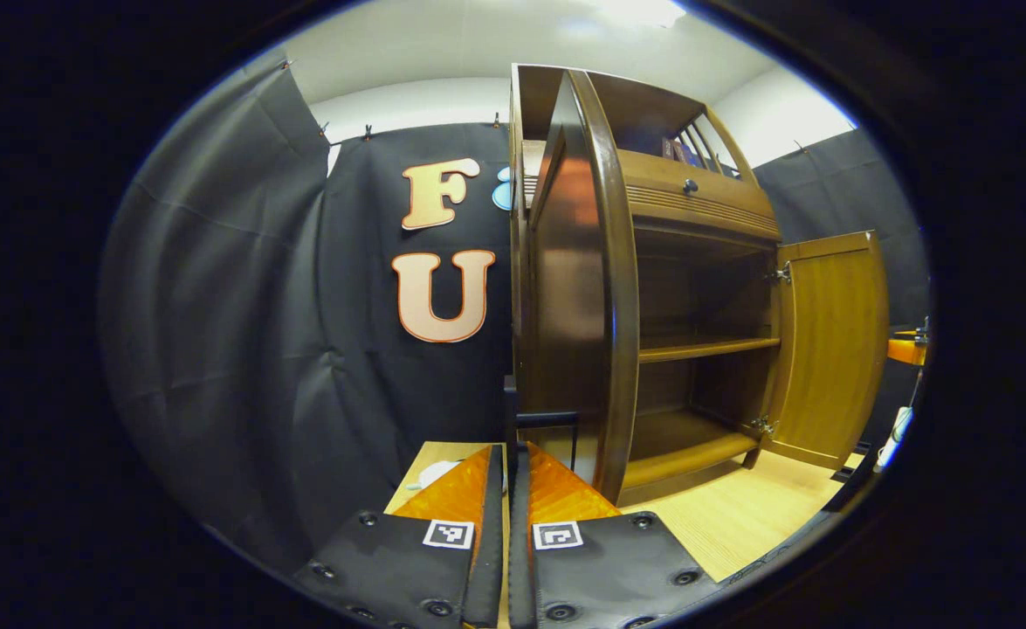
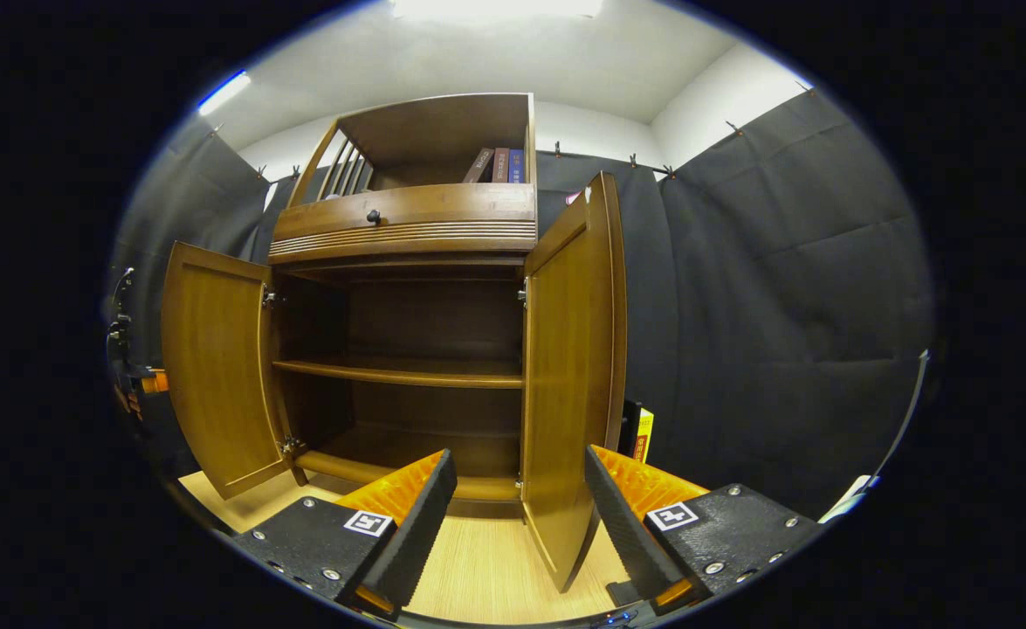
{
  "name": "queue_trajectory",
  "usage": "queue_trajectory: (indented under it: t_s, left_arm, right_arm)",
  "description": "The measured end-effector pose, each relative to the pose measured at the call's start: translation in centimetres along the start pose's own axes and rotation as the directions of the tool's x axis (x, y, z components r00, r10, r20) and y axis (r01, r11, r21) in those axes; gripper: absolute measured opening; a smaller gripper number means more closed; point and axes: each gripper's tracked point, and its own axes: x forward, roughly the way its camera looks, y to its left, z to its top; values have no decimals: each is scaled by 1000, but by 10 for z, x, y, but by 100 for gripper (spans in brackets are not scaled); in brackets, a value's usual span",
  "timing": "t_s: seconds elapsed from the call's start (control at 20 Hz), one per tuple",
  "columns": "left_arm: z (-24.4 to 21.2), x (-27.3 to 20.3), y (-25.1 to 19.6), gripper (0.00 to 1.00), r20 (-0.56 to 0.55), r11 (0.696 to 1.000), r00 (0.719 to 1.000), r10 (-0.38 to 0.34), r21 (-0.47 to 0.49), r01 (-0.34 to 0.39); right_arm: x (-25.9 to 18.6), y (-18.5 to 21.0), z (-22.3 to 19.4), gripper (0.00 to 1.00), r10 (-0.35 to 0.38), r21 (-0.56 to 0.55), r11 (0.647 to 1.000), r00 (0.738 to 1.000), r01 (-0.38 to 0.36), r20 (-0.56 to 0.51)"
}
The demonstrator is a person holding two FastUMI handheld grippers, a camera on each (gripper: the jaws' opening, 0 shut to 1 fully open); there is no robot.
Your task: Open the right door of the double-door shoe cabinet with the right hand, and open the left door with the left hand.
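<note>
The brown wooden shoe cabinet (image 2: pixel 408 214) has both doors swung out. In the left gripper view, the left door (image 1: pixel 578 288) appears edge-on just right of my left gripper (image 1: pixel 508 448), whose fingers are shut together with nothing between them. The right door (image 1: pixel 831 341) hangs open farther off. In the right gripper view, my right gripper (image 2: pixel 519 456) is open, and the lower edge of the right door (image 2: pixel 569 367) stands between its spread fingers without touching them. The left door (image 2: pixel 216 367) is open at the left. Inside, a bare shelf (image 2: pixel 399 374) shows.
Black cloth walls (image 2: pixel 783 306) surround the cabinet. A light wooden floor (image 2: pixel 486 559) lies in front of it. Several books (image 2: pixel 499 164) stand in the top compartment above a drawer with a knob (image 2: pixel 373 215). A dark frame (image 1: pixel 547 419) stands by the left door.
</note>
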Motion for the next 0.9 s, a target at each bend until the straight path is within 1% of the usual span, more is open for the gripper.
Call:
queue_trajectory:
  t_s: [0.15, 0.25, 0.3, 0.35, 0.4, 0.55, 0.6, 0.65, 0.85, 0.9]
  left_arm:
    - [0, 2, 12, 2, 13, 998, 998, -61, -10, 62]
    - [0, 3, 18, 3, 19, 996, 996, -88, -3, 88]
    - [-1, 3, 17, 13, 20, 994, 994, -108, -2, 108]
    - [-2, 2, 18, 18, 20, 993, 993, -120, -7, 120]
    - [-3, -1, 18, 17, 21, 992, 992, -125, -15, 126]
    - [-4, -17, 20, 19, 24, 996, 996, -91, -11, 91]
    - [-7, -22, 20, 17, 21, 997, 997, -72, -4, 72]
    - [-7, -31, 18, 16, 21, 998, 998, -57, 1, 57]
    - [21, -65, -8, 18, 53, 1000, 999, -13, 1, 13]
    - [30, -69, -18, 16, 64, 1000, 998, 2, -1, -1]
  right_arm:
    - [-1, 4, 4, 90, -8, 17, 1000, 1000, 8, 7]
    - [-2, 4, 4, 90, -19, 10, 1000, 1000, 18, 4]
    - [-2, 5, 4, 90, -20, 8, 1000, 1000, 20, 3]
    - [-2, 6, 4, 90, -21, 9, 1000, 1000, 21, 2]
    - [-2, 7, 5, 90, -22, 11, 1000, 1000, 22, 1]
    - [0, 9, 6, 90, -20, 10, 1000, 1000, 20, 4]
    - [1, 10, 5, 90, -17, 8, 1000, 1000, 17, 3]
    - [2, 10, 5, 90, -15, 8, 1000, 1000, 15, 1]
    - [6, 10, 3, 90, -1, 7, 1000, 1000, 1, 2]
    - [8, 11, 3, 90, 3, 1, 1000, 1000, -3, 5]
